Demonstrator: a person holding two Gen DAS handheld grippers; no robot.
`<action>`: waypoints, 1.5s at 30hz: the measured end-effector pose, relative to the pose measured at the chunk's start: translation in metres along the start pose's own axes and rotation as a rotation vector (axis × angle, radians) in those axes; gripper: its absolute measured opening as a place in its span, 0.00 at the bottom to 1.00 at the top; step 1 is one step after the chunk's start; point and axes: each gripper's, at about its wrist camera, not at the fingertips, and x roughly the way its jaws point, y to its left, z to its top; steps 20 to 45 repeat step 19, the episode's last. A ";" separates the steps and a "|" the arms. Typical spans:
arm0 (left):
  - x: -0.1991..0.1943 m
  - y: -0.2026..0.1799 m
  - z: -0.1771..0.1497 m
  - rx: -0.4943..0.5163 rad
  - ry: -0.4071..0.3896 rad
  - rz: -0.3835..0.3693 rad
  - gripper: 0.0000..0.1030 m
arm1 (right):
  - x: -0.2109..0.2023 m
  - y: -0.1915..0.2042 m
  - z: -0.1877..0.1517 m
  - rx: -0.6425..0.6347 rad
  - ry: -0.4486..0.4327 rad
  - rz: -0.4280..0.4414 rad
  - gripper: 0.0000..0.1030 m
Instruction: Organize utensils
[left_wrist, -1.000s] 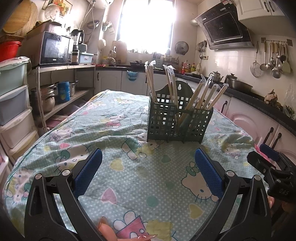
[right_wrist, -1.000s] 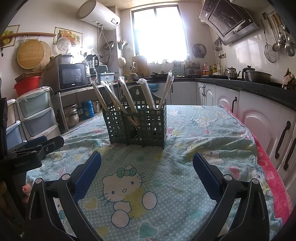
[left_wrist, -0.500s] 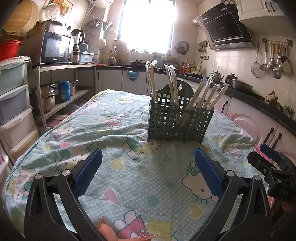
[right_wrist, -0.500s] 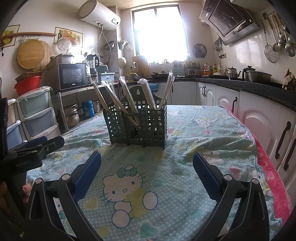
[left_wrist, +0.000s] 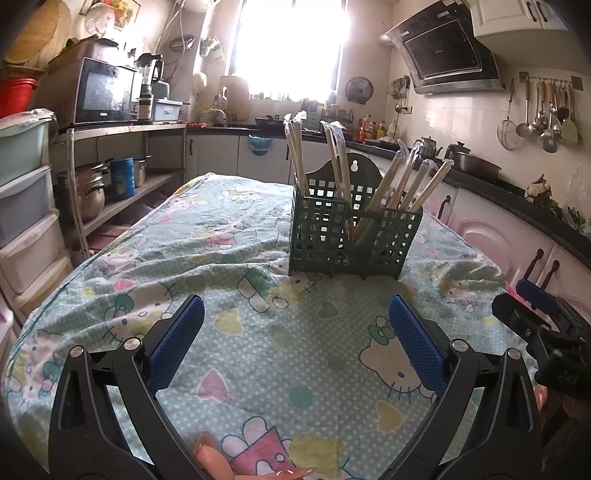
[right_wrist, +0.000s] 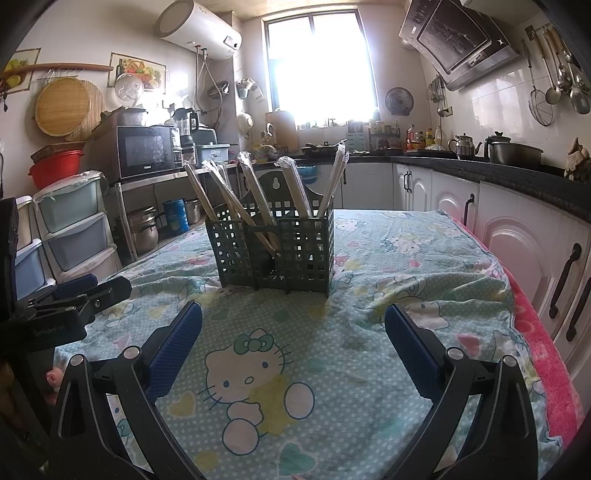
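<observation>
Where the left wrist view looks forward, left gripper (left_wrist: 295, 345) spread wide over the pale green cartoon-cat tablecloth (left_wrist: 258, 354), nothing between its blue textured pads (left_wrist: 177, 343); ahead, standing upright on the cloth, well apart from the fingertips, dark green perforated plastic utensil caddy (left_wrist: 352, 240) with a raised back plate; inside its compartments, plastic-wrapped wooden chopstick pairs (left_wrist: 402, 184), some near upright at the left side, others leaning out to the right; at the right edge, near the table's side, black-bodied right gripper (left_wrist: 532, 314), seen side-on with a blue pad on top, its opening not readable from here; beyond, on a shelf at the left, black microwave oven (left_wrist: 105, 94); on the right wall, row of hanging metal ladles and strainers (left_wrist: 543, 114). From the right wrist view, right gripper (right_wrist: 293, 341) likewise held wide apart, gripping nothing, above a white cat figure printed on the cloth; same green caddy (right_wrist: 273, 251) straight ahead on the tablecloth (right_wrist: 388, 295), clear of both pads, wrapped chopsticks (right_wrist: 258, 192) fanning left and right out of it; at the left edge, the left gripper (right_wrist: 79, 297) low beside the cloth, side-on; along the right edge of the table, pink towel-like cloth (right_wrist: 543, 350).
</observation>
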 end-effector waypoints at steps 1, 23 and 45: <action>0.000 0.000 0.000 0.000 0.000 -0.001 0.89 | 0.000 0.000 0.000 0.000 0.000 -0.001 0.94; 0.046 0.077 0.041 -0.051 0.116 0.209 0.89 | 0.035 -0.037 0.028 0.011 0.181 -0.106 0.94; 0.046 0.077 0.041 -0.051 0.116 0.209 0.89 | 0.035 -0.037 0.028 0.011 0.181 -0.106 0.94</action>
